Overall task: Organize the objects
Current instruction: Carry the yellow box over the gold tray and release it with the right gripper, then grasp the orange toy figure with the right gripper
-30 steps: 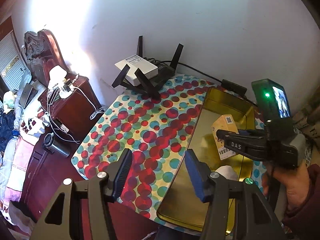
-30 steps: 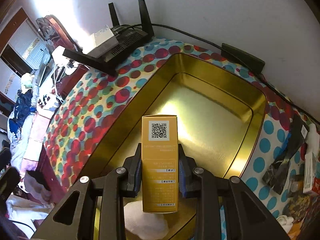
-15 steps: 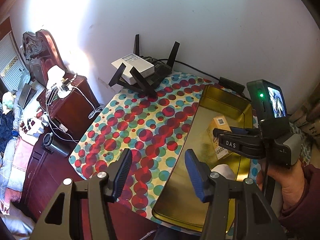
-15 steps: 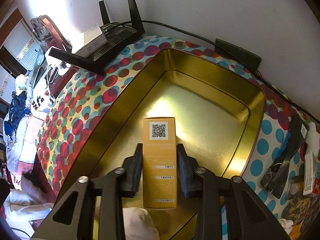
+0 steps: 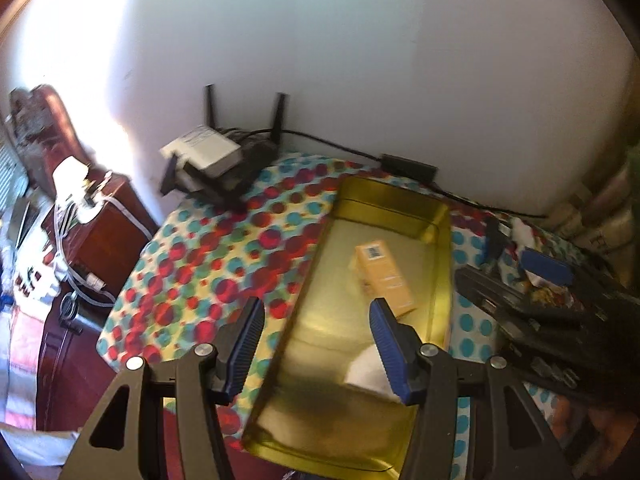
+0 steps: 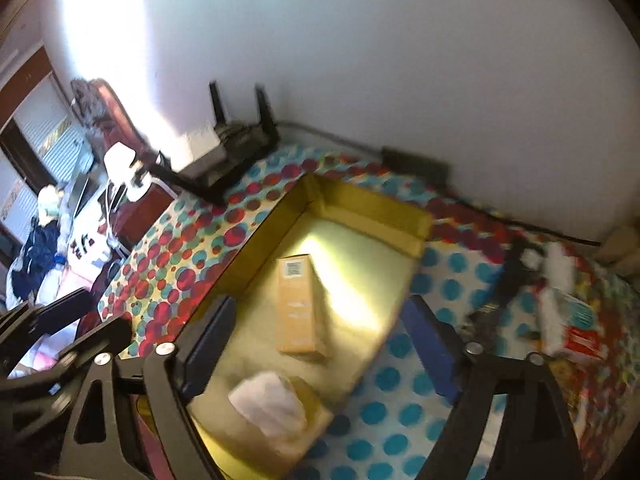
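Observation:
An orange box (image 5: 384, 276) with a printed code lies flat inside the gold metal tray (image 5: 440, 248) on the spotted tablecloth. It also shows in the right wrist view (image 6: 298, 304), in the tray (image 6: 372, 204). A white cloth (image 6: 268, 404) lies at the tray's near end. My left gripper (image 5: 316, 344) is open and empty over the tray's near left rim. My right gripper (image 6: 320, 344) is open and empty, raised above the box. It shows at the right in the left wrist view (image 5: 532, 276).
A black router with a white box on it (image 5: 216, 160) stands at the back left by the wall. A black adapter and cable (image 5: 408, 166) lie behind the tray. Several small packets and boxes (image 6: 560, 312) clutter the table right of the tray. A wooden nightstand (image 5: 100, 224) is left.
My right gripper has opened and let go of the orange box, which now lies in the tray. The right gripper has pulled back and up. The left gripper shifted slightly.

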